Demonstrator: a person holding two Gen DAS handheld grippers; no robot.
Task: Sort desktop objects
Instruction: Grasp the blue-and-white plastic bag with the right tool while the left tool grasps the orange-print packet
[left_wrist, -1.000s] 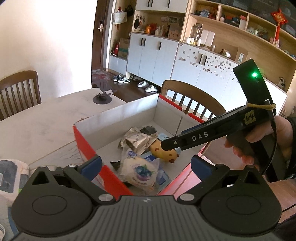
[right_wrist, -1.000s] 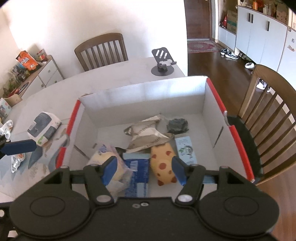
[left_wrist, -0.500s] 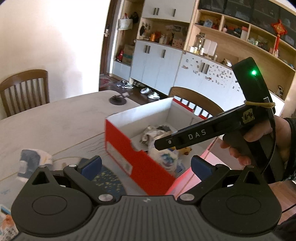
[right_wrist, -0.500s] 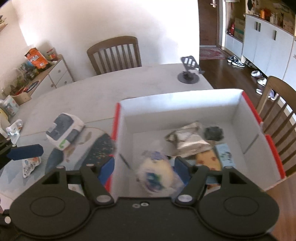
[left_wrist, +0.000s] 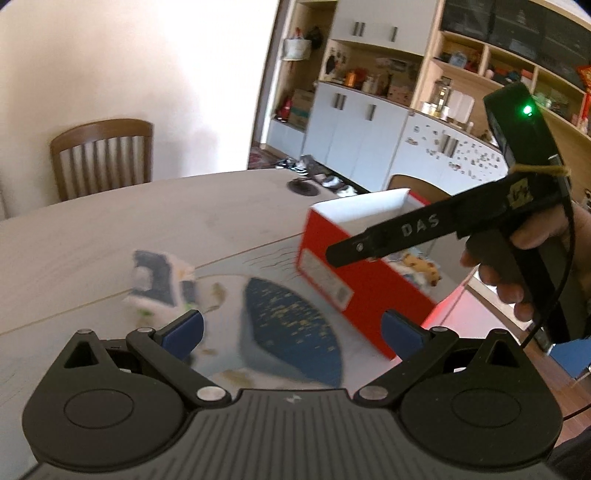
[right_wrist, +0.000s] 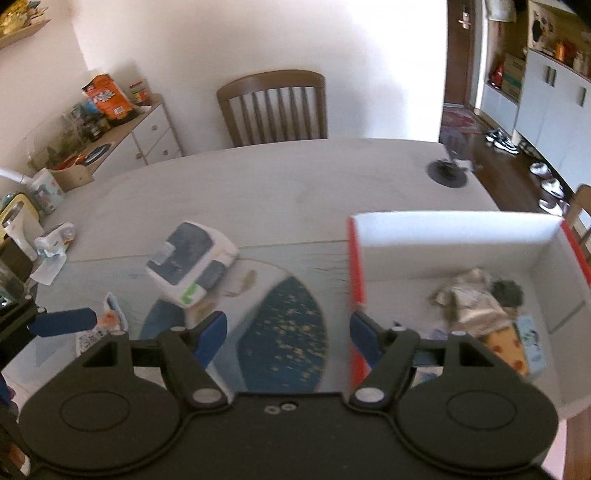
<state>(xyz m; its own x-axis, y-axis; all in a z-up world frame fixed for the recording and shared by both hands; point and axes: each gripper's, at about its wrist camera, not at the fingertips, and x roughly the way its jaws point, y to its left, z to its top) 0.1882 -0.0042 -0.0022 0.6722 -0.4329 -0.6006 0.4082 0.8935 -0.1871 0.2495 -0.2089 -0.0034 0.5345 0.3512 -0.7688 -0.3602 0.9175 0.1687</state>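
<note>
Red-sided cardboard box (right_wrist: 458, 236) with a white inside is sitting at the right of the right wrist view, its long axis running left to right across the frame, open top facing up. Inside it are lying a crumpled silvery wrapper (right_wrist: 469, 299), a dark grey lump (right_wrist: 509, 291), a yellow spotted soft toy (right_wrist: 506, 347) and a pale blue card (right_wrist: 532, 339). In the left wrist view the same box (left_wrist: 354, 273) is showing its red end wall toward the camera.

Left of the box, a white and navy tissue pack (right_wrist: 192, 262) is lying on the pale bench (right_wrist: 280, 184), tilted, its long axis running from lower left to upper right; it is blurred in the left wrist view (left_wrist: 159, 277). A dark blue oval mat pattern (right_wrist: 280, 332) is lying between pack and box.

Both tools are hanging above the bench. The right hand-held gripper (right_wrist: 288, 332) is standing wide open with nothing between its blue pads (right_wrist: 212, 330), its jaws having just been opening. The left hand-held gripper (left_wrist: 291, 330) is likewise gaping wide and empty. A hand (left_wrist: 524, 266) is gripping the right tool's black handle at the right edge of the left wrist view.

A wooden chair (right_wrist: 273, 107) is standing behind the bench.
</note>
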